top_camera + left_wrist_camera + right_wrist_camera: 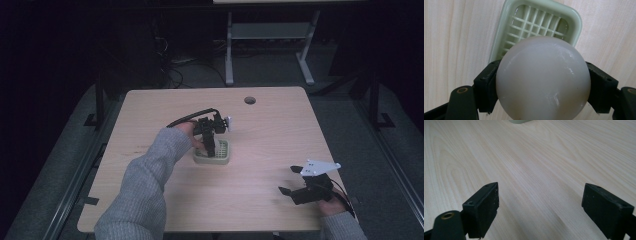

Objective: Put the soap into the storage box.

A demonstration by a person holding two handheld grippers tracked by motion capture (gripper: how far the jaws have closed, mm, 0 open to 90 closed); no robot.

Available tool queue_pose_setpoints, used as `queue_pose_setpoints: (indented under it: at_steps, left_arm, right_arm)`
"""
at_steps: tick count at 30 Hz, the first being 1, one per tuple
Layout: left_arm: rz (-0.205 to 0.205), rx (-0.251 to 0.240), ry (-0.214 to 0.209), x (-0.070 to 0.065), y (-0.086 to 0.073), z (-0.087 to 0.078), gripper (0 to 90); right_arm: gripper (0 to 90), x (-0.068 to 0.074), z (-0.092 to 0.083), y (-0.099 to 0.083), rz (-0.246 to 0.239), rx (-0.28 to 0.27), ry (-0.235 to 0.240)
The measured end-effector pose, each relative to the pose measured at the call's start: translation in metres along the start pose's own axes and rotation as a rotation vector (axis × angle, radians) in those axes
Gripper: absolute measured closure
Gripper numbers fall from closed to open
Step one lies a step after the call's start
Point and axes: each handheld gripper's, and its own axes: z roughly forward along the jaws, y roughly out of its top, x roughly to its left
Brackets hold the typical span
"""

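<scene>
A pale green tray (pixel 223 160) with a gridded floor sits near the middle of the wooden table. My left gripper (pixel 210 149) hangs just above it, pointing down. In the left gripper view its black jaws are shut on a smooth white ball (pixel 543 79), one jaw on each side, with the tray (pixel 506 27) right below and beyond it. My right gripper (pixel 290 180) rests low at the table's front right, away from the tray. Its jaws (pixel 541 210) stand wide open over bare wood, nothing between them.
The light wood table (pixel 270 135) has a round cable hole (pixel 249 100) near its far edge. A grey desk frame (pixel 270 35) stands on the dark floor beyond. The tray's near edge (pixel 520 121) peeks in at the top of the right gripper view.
</scene>
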Motion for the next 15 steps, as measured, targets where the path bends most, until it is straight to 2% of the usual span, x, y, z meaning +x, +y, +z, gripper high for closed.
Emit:
queue_pose_setpoints:
  at_steps: [4,15]
  left_arm:
    - [-0.006,-0.003,-0.012,0.002,0.002,0.003,24.2]
    - [-0.015,0.013,-0.012,0.006,0.005,0.012,24.2]
  right_arm:
    - [13.6,0.000,0.000,0.000,0.003,-0.001,0.002]
    - [13.6,0.000,0.000,0.000,0.004,-0.004,0.001]
